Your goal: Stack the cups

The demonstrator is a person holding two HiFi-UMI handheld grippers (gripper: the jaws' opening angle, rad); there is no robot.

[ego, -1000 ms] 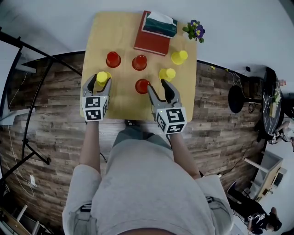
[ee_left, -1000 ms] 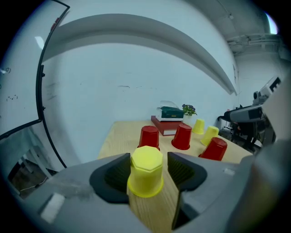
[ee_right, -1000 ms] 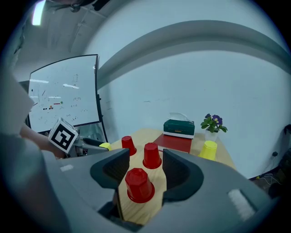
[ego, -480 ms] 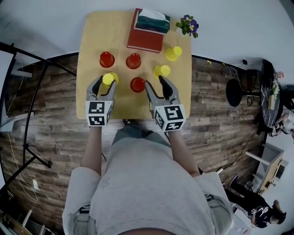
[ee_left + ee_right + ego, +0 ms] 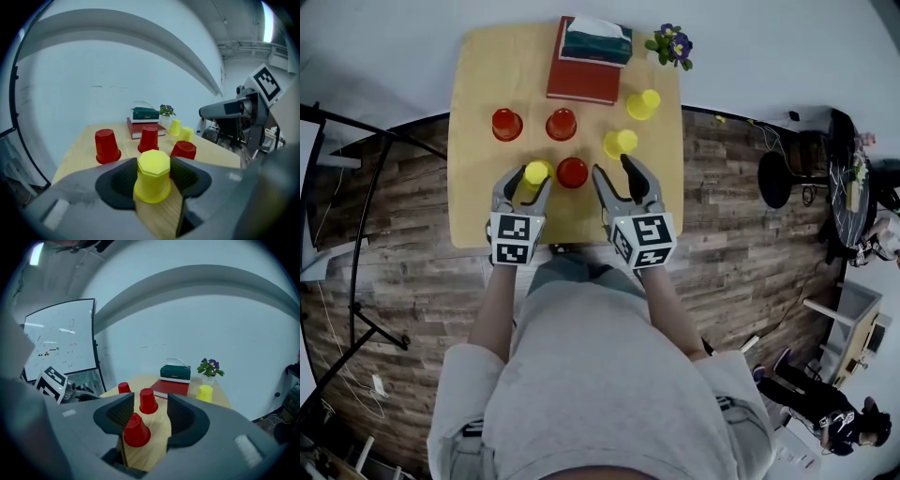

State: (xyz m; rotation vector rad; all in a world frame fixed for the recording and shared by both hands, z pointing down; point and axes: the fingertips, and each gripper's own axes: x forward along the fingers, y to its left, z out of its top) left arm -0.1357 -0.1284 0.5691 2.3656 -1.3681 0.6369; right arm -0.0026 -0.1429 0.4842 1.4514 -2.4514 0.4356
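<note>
My left hand-held gripper [image 5: 523, 182], jaws just closed in, clamps an upturned yellow plastic cup [image 5: 536, 172]; my right hand-held gripper [image 5: 614, 169] gapes wide, a red plastic cup [image 5: 572, 172] ungripped by its left jaw.

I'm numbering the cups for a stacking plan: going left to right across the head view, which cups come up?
Far-left red cup → near-left yellow cup → near red cup → middle yellow cup → far-right yellow cup. Back-middle red cup left out: overlaps.
</note>
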